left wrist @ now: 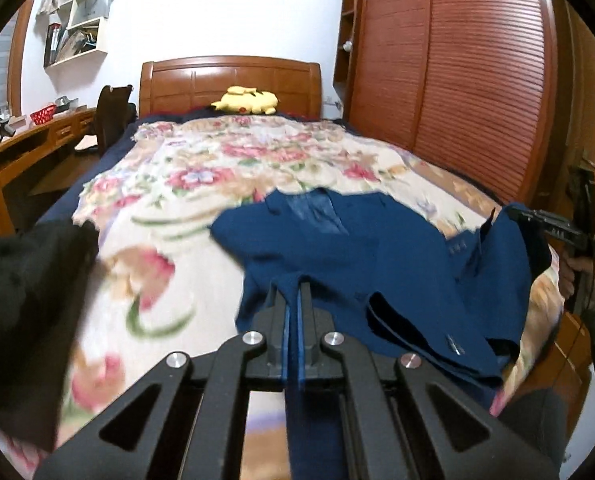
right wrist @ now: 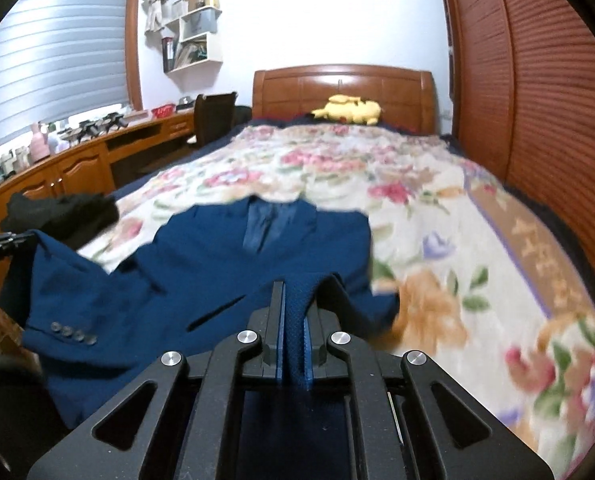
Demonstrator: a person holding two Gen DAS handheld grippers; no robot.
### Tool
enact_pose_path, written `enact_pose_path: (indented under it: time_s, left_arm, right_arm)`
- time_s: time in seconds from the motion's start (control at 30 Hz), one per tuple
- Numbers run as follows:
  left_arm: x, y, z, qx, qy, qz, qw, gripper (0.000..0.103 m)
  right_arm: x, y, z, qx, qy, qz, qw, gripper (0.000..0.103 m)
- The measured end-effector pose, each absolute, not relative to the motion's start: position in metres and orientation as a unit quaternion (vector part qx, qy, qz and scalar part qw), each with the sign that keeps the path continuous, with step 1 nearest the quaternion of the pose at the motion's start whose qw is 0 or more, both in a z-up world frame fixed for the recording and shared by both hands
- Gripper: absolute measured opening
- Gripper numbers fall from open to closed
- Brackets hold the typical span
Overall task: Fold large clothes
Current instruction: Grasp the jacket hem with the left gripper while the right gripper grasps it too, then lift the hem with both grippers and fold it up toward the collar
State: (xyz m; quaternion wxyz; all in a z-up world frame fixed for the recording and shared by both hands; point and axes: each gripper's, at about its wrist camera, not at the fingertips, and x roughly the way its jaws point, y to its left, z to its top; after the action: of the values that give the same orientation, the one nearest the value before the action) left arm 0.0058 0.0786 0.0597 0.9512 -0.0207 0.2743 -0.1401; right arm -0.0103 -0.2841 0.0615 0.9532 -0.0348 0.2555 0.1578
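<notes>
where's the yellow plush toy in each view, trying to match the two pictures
Left wrist view: the yellow plush toy lies at the head of the bed, upper middle, slightly left of centre, against the wooden headboard.
Right wrist view: the same toy sits upper middle, right of centre, again at the headboard.
Shared landmark: the blue jacket spread on the floral blanket near the camera.

One blue suit jacket lies on one floral bedspread, with four sleeve buttons in a row. One black garment, one yellow plush toy, one wooden headboard, one red basket, two grippers: left gripper, right gripper.
</notes>
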Motion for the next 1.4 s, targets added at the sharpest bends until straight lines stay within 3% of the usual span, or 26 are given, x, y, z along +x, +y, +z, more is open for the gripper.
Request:
enact_pose_path:
  time_s: [0.3,0.67,1.03,1.1,1.13,1.2,1.27,1.33,1.4]
  left_arm:
    - [0.122,0.079,0.074,-0.017,0.266,-0.103,0.958,0.0]
    - [0.243,0.107,0.045,-0.013,0.284,-0.039,0.958,0.0]
    - [0.265,0.107,0.019,-0.005,0.301,-0.045,0.953,0.0]
    - [0.257,0.107,0.016,-0.007,0.307,-0.054,0.95,0.004]
    - [0.25,0.107,0.016,-0.006,0.309,-0.059,0.949,0.005]
    - [0.235,0.106,0.017,-0.002,0.305,-0.065,0.95,0.018]
    - [0.218,0.106,0.018,-0.002,0.301,-0.073,0.951,0.029]
    - [0.197,0.106,0.012,-0.01,0.303,-0.082,0.949,0.034]
    - [0.184,0.106,0.004,-0.02,0.312,-0.091,0.945,0.036]
  right_arm:
    - [0.097,-0.267,0.076,-0.053,0.237,0.145,0.959,0.004]
    - [0.242,-0.282,0.053,-0.063,0.242,0.068,0.966,0.004]
    - [0.294,-0.273,0.01,-0.078,0.285,0.019,0.955,0.004]
    - [0.291,-0.27,0.004,-0.086,0.294,0.014,0.952,0.007]
    - [0.288,-0.27,0.004,-0.089,0.3,0.012,0.95,0.01]
    - [0.28,-0.271,0.008,-0.088,0.305,0.02,0.948,0.023]
    - [0.267,-0.272,0.014,-0.089,0.296,0.022,0.951,0.065]
    - [0.252,-0.274,0.021,-0.087,0.289,0.034,0.953,0.077]
    - [0.229,-0.28,0.025,-0.081,0.285,0.047,0.954,0.078]
